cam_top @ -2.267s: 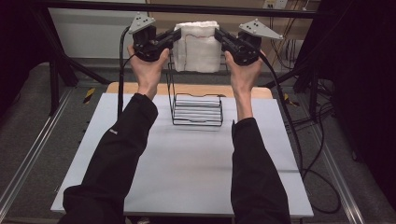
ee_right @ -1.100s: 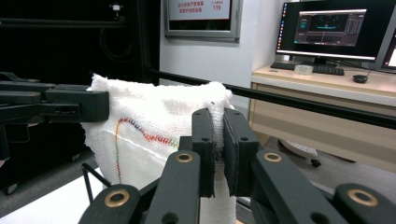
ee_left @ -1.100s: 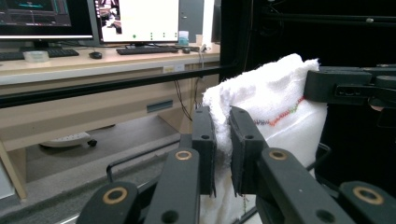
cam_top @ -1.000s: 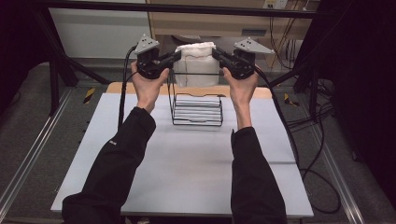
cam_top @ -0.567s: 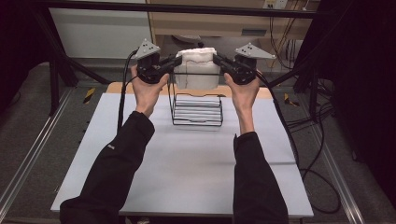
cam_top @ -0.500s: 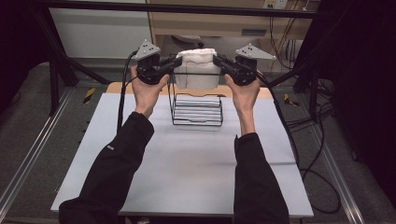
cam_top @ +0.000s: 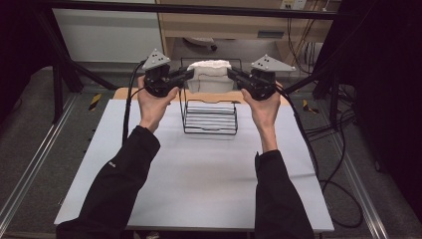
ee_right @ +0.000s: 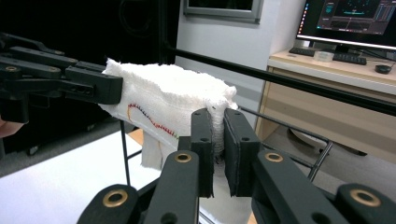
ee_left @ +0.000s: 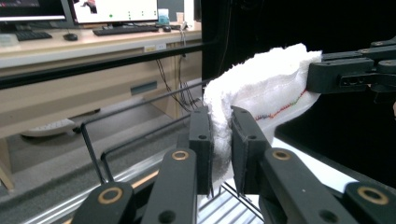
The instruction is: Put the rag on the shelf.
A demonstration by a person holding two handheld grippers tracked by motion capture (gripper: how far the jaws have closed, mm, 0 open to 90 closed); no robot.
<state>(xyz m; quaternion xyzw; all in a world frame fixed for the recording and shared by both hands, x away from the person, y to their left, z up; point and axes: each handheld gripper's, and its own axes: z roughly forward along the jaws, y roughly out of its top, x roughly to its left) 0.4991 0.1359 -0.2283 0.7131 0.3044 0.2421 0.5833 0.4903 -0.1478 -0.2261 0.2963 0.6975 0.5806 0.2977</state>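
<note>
Over the far end of the tabletop [cam_top: 199, 189], above a black wire rack [cam_top: 209, 117], a folded white towel [cam_top: 211, 69] hangs stretched btwn the two tools. Left hand-held gripper [cam_top: 186, 74] is clamped on the towel's left end; in the left gripper view its jaws pinch a thick fold of cloth [ee_left: 261, 93]. Right hand-held gripper [cam_top: 233, 73] is clamped on the opp. end, jaws likewise closed on several layers [ee_right: 173, 100]. Towel's lower part sits inside the rack's upper frame; can't tell whether it touches the wires.

Handling, as a judgement: light, soft, limp terry, w/ a coloured stitch line along one edge. No stiffness, so it sags in the middle unless kept taut. Not slippery, not fragile. Best hold is at the end edges, through all layers, as now; a shallow pinch could let inner folds slide out. Loose corners may snag on the rack wires.
</note>
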